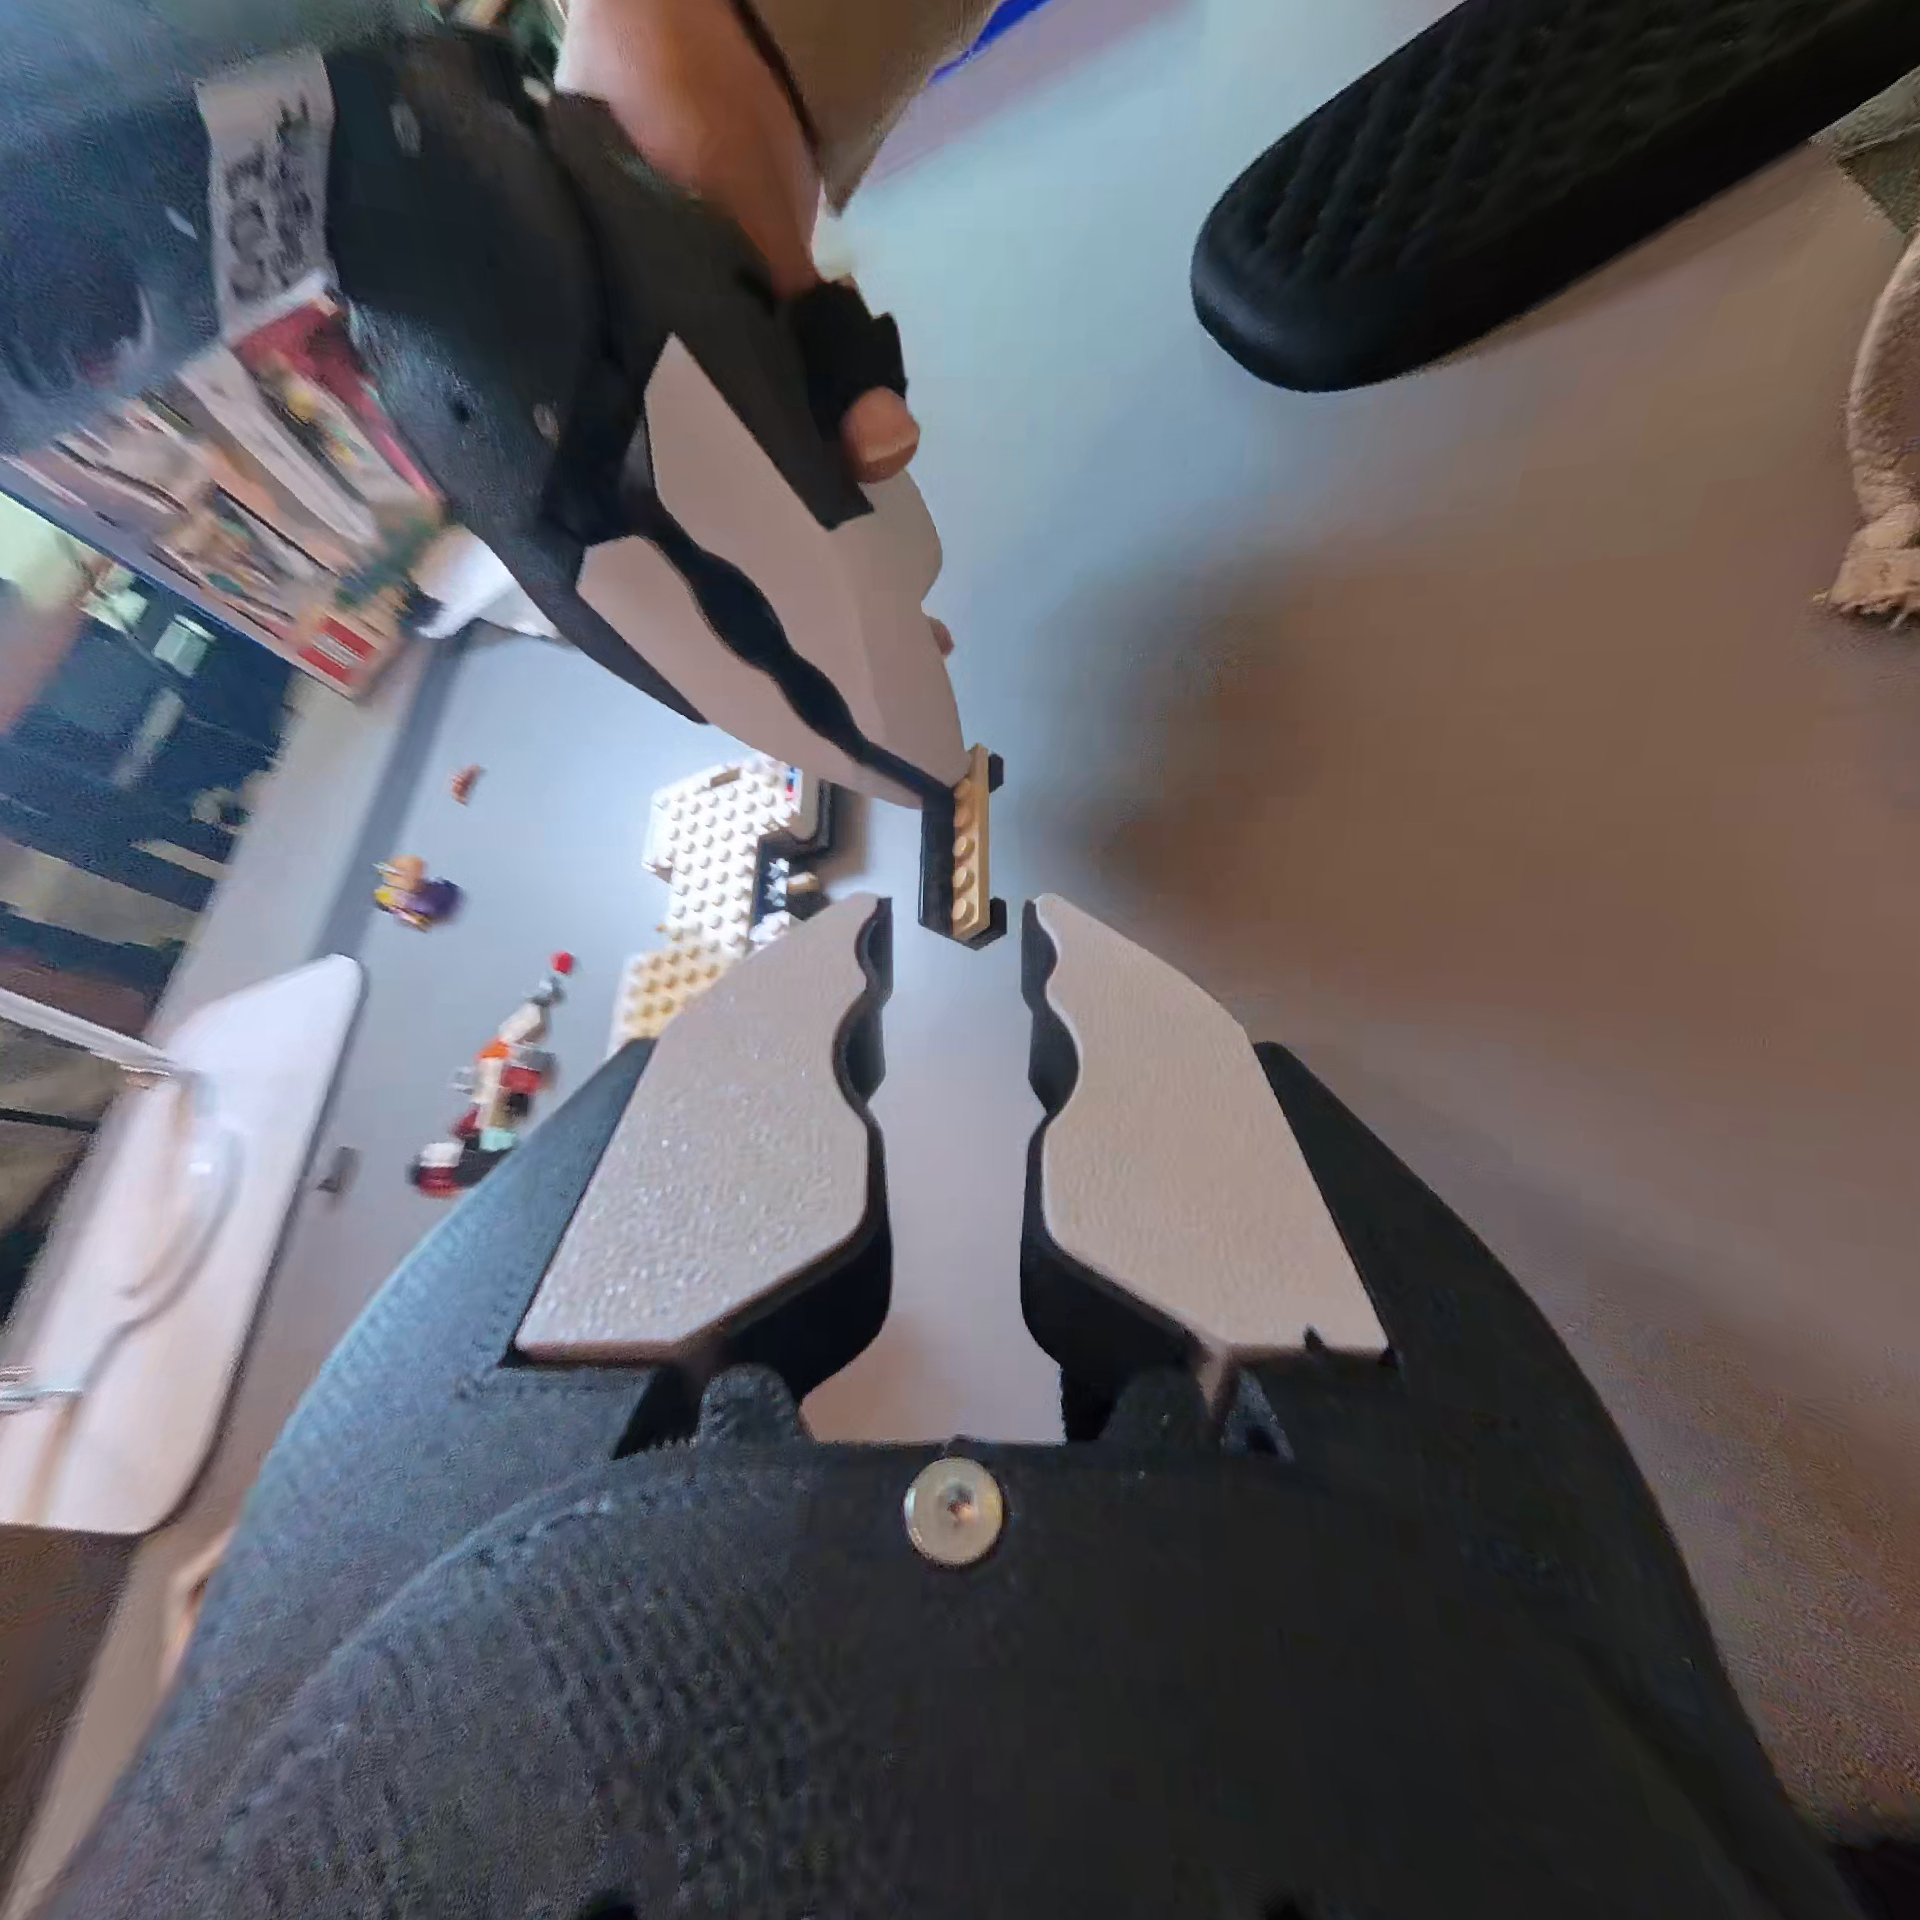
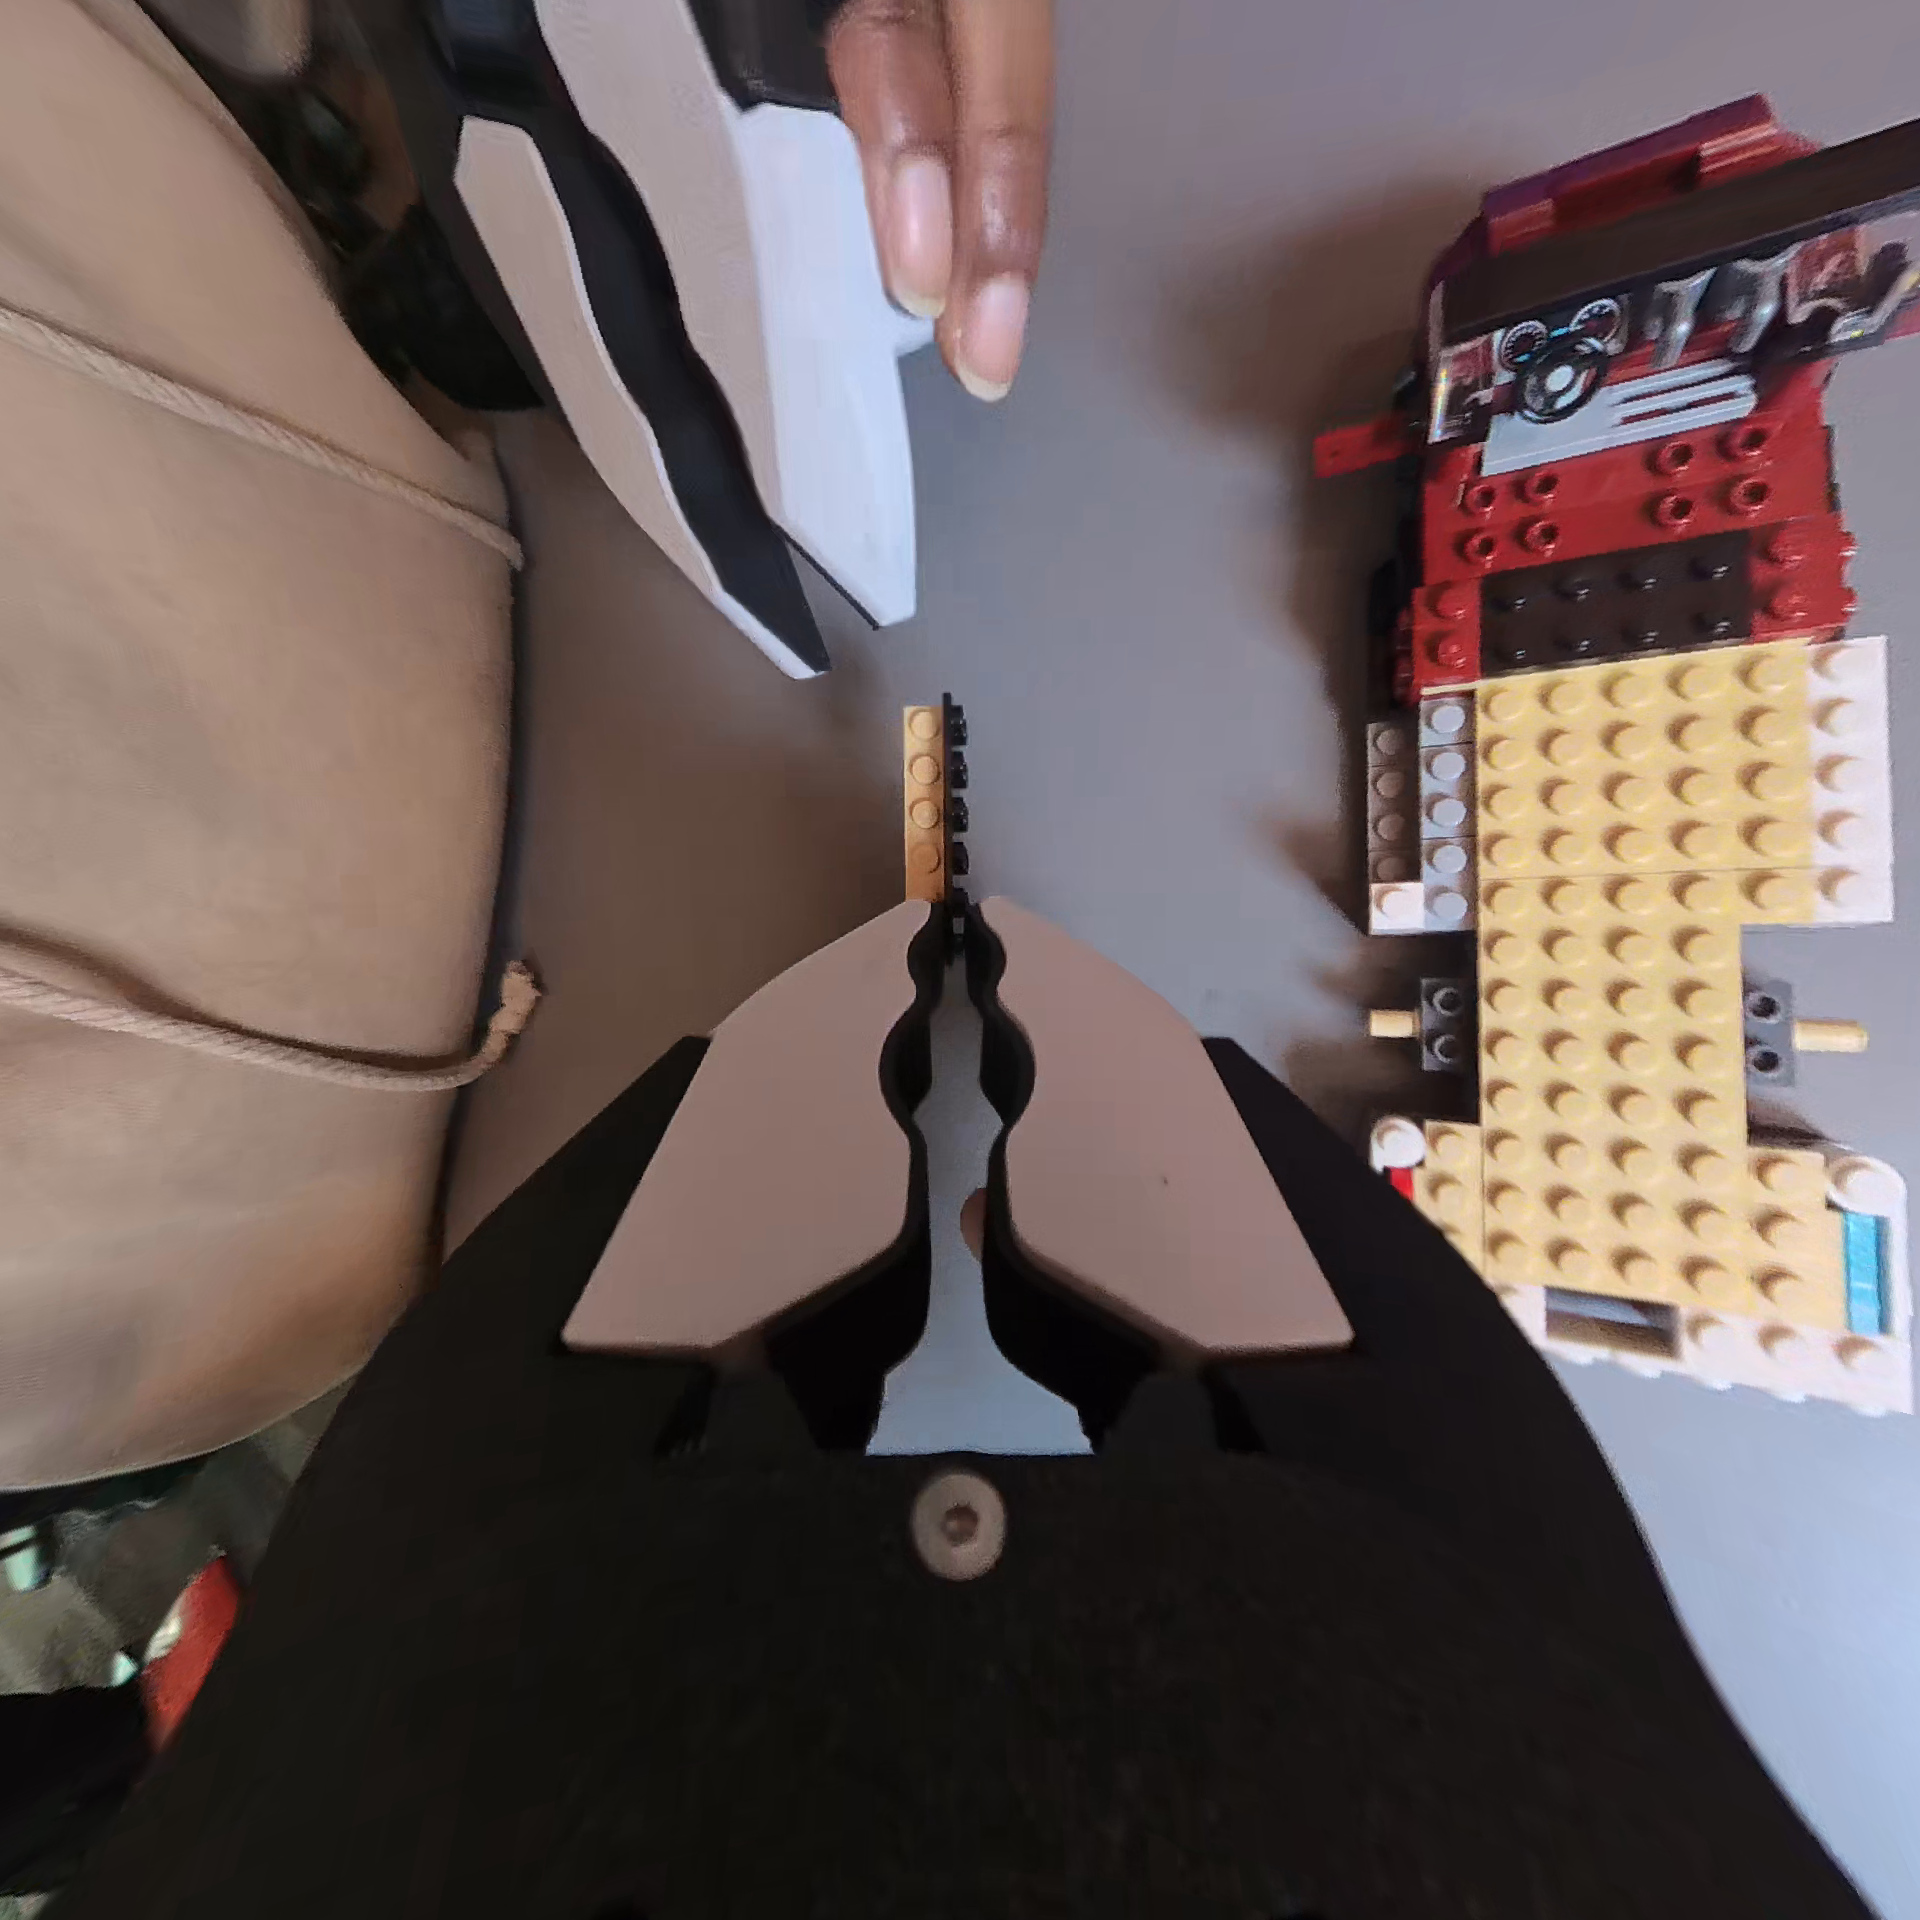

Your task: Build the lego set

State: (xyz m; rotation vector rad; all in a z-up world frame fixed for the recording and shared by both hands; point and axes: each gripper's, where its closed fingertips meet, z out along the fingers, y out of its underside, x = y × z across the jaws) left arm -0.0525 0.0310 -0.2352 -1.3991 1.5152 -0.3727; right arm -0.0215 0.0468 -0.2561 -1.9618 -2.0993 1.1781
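In the left wrist view, the left gripper [image 1: 956,914] is standing released, its textured grey fingers [image 1: 758,1101] apart, just short of a thin tan-and-black studded brick strip [image 1: 961,862] pinched by the right gripper [image 1: 940,784].

In the right wrist view, the right gripper [image 2: 951,914] is clenching the strip's [image 2: 933,800] near end, while a tan studded brick model [image 2: 1621,935] is lying to the right on the smooth grey table [image 2: 1122,727].
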